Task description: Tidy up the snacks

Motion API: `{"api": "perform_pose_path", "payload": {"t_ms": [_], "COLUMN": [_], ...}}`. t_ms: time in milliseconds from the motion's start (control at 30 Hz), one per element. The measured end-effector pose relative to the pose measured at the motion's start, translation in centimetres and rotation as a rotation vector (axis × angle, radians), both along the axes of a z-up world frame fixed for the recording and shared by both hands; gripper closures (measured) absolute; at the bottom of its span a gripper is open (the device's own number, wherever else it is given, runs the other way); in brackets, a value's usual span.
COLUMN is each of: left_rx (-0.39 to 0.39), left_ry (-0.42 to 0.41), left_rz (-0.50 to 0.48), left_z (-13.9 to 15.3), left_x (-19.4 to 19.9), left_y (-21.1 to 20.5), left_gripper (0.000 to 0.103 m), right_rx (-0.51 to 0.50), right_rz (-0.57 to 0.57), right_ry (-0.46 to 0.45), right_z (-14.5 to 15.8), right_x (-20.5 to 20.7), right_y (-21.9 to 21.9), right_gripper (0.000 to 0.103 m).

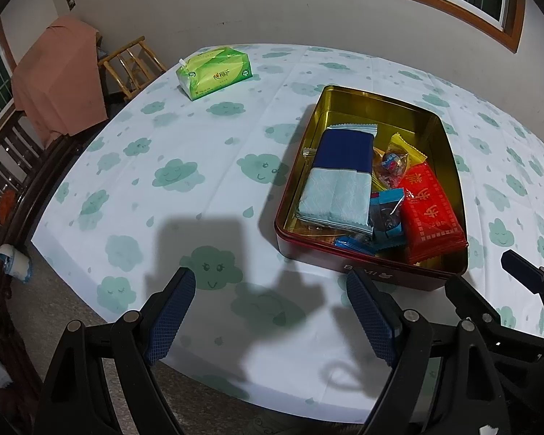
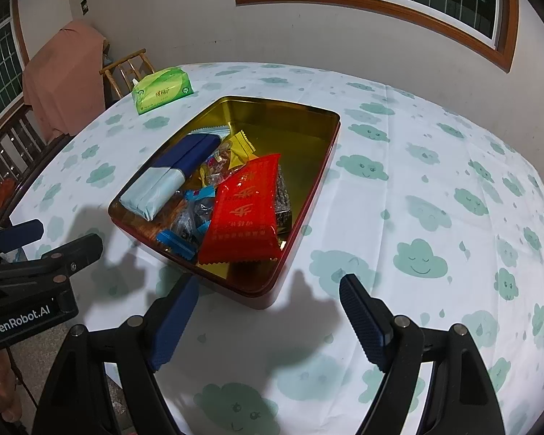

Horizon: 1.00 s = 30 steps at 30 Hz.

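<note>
A red tin with a gold inside [image 1: 348, 99] [image 2: 308, 116] stands on the cloud-print tablecloth. It holds a blue and pale-blue packet [image 1: 341, 177] [image 2: 174, 172], a red packet [image 1: 433, 214] [image 2: 244, 210], a yellow packet [image 1: 402, 152] [image 2: 239, 148] and small blue-wrapped sweets [image 1: 386, 214] [image 2: 188, 217]. My left gripper [image 1: 272, 290] is open and empty, above the table just left of the tin's near corner. My right gripper [image 2: 268, 290] is open and empty, over the tin's near corner. The left gripper also shows in the right wrist view [image 2: 47, 239].
A green tissue pack [image 1: 214, 72] [image 2: 161, 90] lies at the table's far left. A wooden chair [image 1: 132, 63] and a pink-draped piece of furniture [image 1: 60, 76] stand beyond the left edge. The wall with a window is behind the table.
</note>
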State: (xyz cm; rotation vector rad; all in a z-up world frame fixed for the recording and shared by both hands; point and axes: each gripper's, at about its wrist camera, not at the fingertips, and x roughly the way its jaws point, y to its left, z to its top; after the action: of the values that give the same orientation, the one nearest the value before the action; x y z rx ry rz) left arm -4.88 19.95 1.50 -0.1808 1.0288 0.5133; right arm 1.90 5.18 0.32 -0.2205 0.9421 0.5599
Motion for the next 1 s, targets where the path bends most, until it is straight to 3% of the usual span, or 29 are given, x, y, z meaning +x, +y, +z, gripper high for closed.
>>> {"api": "perform_pose_path", "payload": {"t_ms": [1000], "left_rx": [0.000], "left_ry": [-0.011], "left_rz": [-0.050], "left_z": [0.08], "left_x": [0.61], "left_y": [-0.73], "left_gripper": [0.020], "right_rx": [-0.018], "right_rz": [0.008], "right_ry": [0.008], "right_z": [-0.46], "right_x": [0.05], "right_y": [-0.01], "right_gripper": [0.021]}}
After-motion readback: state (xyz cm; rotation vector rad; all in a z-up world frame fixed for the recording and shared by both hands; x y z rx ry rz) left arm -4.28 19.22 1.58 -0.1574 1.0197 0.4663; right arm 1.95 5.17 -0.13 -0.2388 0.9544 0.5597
